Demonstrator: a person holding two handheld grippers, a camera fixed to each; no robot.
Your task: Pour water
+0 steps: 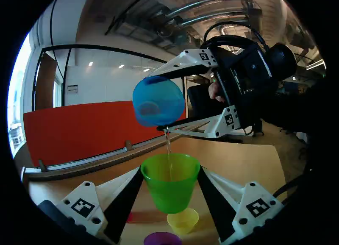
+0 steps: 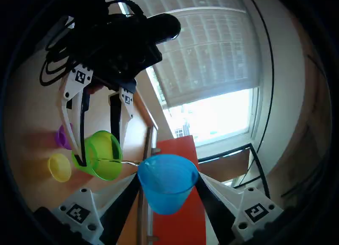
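**Colours on my two feeds**

On my screens I have a translucent blue cup (image 1: 158,101), a bright green cup (image 1: 170,181), a yellow cup (image 1: 183,220) and a purple cup (image 1: 162,238). The left gripper (image 1: 169,177) and right gripper (image 2: 167,181) I steer are white, lined with black pads (image 1: 125,202). Each finger carries a black-and-white square marker (image 1: 82,207). The table (image 1: 245,160) is pale wood-tan. The wall panel (image 1: 76,132) is flat orange-red, and the wall (image 1: 106,84) above it is white.
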